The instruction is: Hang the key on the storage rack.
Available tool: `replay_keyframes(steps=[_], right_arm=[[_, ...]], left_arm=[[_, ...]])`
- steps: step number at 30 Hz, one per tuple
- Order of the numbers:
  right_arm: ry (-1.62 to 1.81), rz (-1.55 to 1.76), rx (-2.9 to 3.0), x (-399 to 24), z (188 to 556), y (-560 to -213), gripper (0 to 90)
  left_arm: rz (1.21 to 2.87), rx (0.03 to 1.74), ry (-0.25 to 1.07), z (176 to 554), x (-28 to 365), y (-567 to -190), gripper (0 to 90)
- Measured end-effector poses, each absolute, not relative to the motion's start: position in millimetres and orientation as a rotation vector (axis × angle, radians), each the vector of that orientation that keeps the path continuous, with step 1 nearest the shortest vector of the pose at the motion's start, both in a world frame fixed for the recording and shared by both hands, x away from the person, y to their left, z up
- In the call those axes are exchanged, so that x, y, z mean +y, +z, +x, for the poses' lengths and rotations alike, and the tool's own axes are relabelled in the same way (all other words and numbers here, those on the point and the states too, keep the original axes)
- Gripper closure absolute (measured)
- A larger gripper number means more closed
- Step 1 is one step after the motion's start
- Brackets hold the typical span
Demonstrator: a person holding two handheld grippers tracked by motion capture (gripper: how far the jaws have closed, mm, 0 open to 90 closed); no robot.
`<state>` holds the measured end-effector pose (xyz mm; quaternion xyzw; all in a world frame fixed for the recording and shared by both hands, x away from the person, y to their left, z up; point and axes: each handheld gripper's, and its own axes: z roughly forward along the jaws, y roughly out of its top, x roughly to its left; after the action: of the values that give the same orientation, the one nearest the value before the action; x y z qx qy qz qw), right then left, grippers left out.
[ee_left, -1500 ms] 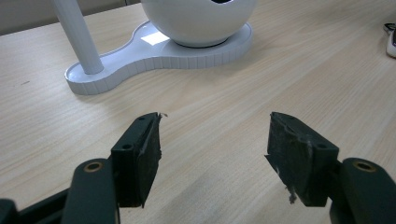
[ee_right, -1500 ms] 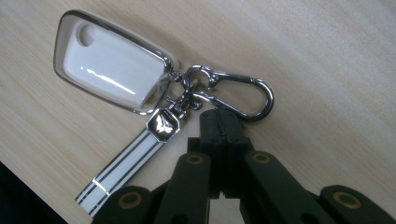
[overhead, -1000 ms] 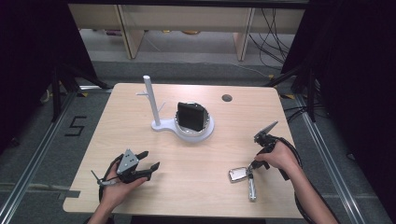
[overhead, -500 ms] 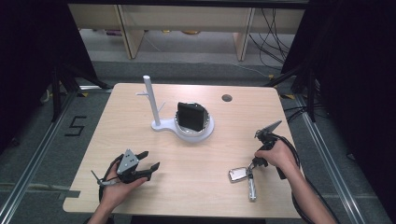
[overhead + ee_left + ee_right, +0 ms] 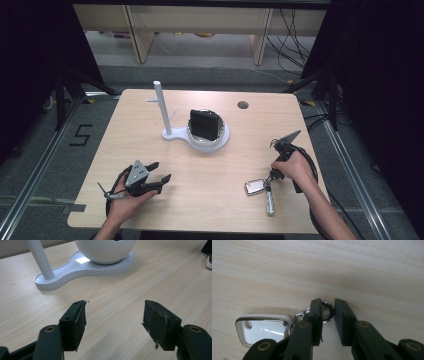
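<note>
A white key fob (image 5: 255, 187) (image 5: 262, 328) lies on the table's right side, joined by a small clasp to a metal key ring (image 5: 328, 312). A silver cylinder (image 5: 269, 202) hangs off the same bunch. My right gripper (image 5: 270, 179) (image 5: 328, 301) points down over the ring. Its jaws have just been closing, and the ring stands between the pads with a sliver of gap at the right pad (image 5: 340, 315). My left gripper (image 5: 161, 171) (image 5: 115, 315) rests open near the front left, nothing between its pads.
A white stand (image 5: 172, 135) (image 5: 75, 270) with an upright pole (image 5: 161, 107) and a bowl (image 5: 220, 140) holding a dark object (image 5: 205, 124) sits at the table's middle back. A round cable hole (image 5: 243, 105) is behind it. Dark curtains flank the table.
</note>
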<state>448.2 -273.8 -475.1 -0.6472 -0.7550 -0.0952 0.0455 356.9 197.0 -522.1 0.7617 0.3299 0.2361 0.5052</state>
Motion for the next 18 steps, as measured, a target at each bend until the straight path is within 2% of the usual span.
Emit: replay_keyframes(steps=[4, 9, 15, 18], right_arm=[[-0.271, -2.014, -2.283, -268.5, 448.3, -473.7, 79.1], [-0.264, -1.960, -2.332, -269.5, 448.4, -470.3, 85.7], [-0.305, -1.974, -2.343, -271.0, 446.6, -473.8, 78.6], [-0.309, -2.009, -2.321, -270.0, 443.3, -470.2, 78.0]], left_arm=[[1.838, 0.797, 0.570, 356.8, 197.0, -522.1, 34.3], [1.845, 0.794, 0.573, 356.6, 197.0, -521.8, 34.2], [1.837, 0.795, 0.568, 356.7, 197.4, -522.1, 34.2], [1.838, 0.795, 0.569, 356.8, 197.4, -522.1, 34.2]])
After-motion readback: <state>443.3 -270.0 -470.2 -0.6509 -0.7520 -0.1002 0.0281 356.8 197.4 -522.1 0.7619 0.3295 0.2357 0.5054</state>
